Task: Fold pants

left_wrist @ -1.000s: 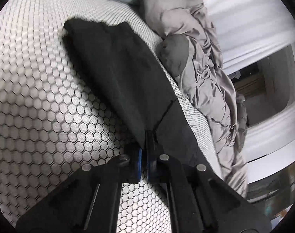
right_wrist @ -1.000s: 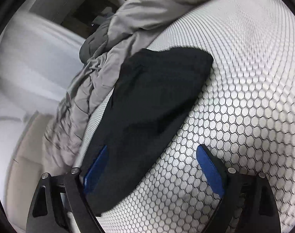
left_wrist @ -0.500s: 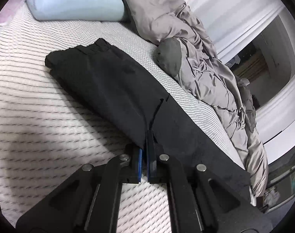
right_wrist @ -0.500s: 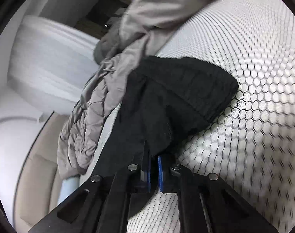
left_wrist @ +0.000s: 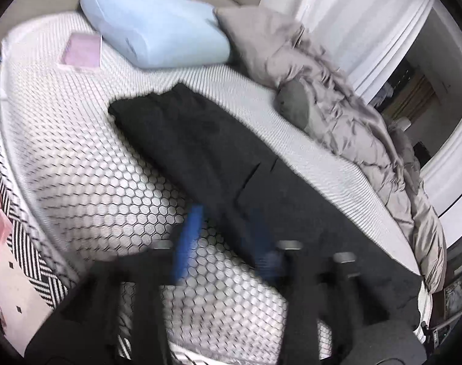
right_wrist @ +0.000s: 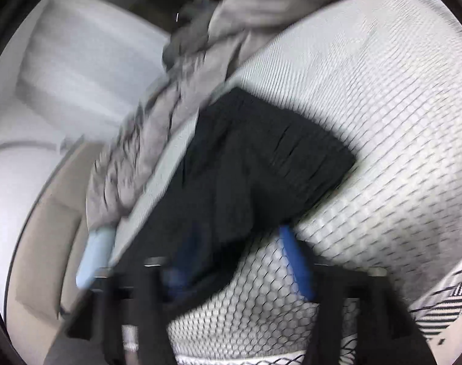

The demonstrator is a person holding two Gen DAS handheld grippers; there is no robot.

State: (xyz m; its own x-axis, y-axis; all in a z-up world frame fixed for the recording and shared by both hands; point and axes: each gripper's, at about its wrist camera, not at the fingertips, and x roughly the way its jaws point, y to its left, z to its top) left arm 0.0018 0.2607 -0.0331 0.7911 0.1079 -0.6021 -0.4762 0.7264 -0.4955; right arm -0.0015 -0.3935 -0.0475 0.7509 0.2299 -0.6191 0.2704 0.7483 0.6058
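Note:
The black pants (left_wrist: 218,152) lie flat along the bed, folded lengthwise, waistband toward the pillow. My left gripper (left_wrist: 224,237) is open, blurred, its blue pads apart above the near edge of the pants, holding nothing. In the right wrist view the pants (right_wrist: 255,164) lie on the mattress with the waistband end showing. My right gripper (right_wrist: 240,261) is open, blurred, its pads spread on either side of the near fabric edge, not closed on it.
The mattress (left_wrist: 88,164) has a white honeycomb cover. A light blue pillow (left_wrist: 158,30) and a pink packet (left_wrist: 81,50) sit at the head. A crumpled grey duvet (left_wrist: 352,115) runs along the far side. A black-and-white patterned rug (left_wrist: 33,249) lies beside the bed.
Both grippers, shut on the pants half a second ago, have opened and let go. Both have pulled back and up, so more of the bed shows.

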